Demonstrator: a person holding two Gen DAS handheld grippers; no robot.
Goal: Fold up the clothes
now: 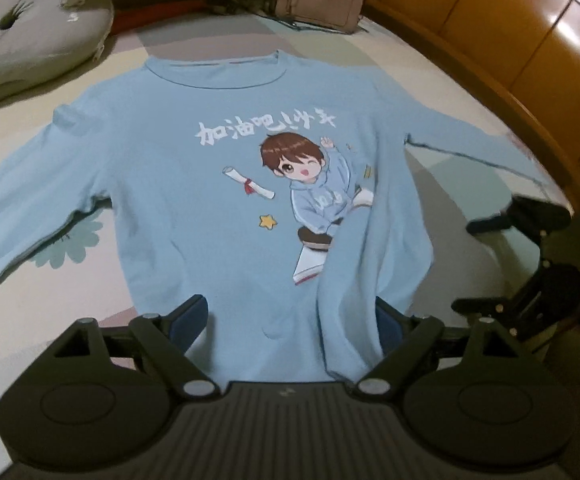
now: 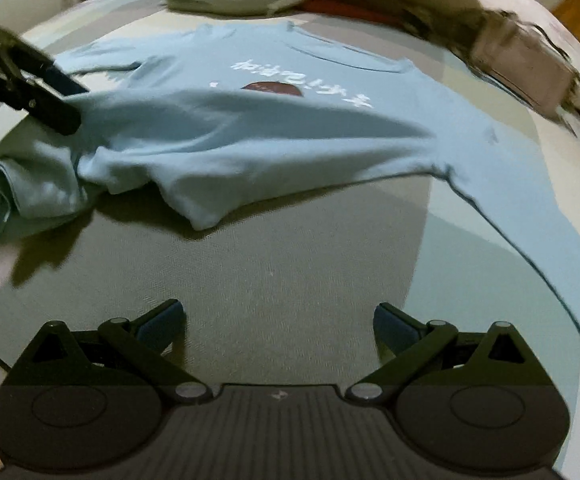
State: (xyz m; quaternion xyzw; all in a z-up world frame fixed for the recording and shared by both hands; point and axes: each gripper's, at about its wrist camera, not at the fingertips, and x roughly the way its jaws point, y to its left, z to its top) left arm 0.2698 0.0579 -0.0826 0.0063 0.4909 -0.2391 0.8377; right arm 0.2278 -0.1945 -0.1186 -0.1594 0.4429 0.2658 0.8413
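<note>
A light blue long-sleeved shirt (image 1: 194,168) with a cartoon boy and white lettering lies face up on the bed, sleeves spread to both sides. My left gripper (image 1: 290,316) stands open at the shirt's hem. The hem cloth lies between its fingers, and a raised fold drapes against the right finger (image 1: 387,322). In the right wrist view the left gripper (image 2: 56,96) sits at the rumpled hem corner of the shirt (image 2: 250,132). My right gripper (image 2: 280,320) is open over the bare sheet in front of the shirt, nothing between its fingers. It also shows as the right gripper (image 1: 485,264) beside the shirt.
A grey cushion (image 1: 30,40) lies at the head of the bed, with a beige bag (image 1: 317,0) beside it. A wooden bed frame (image 1: 509,40) curves along the right side. The pastel patterned sheet (image 2: 274,248) spreads around the shirt.
</note>
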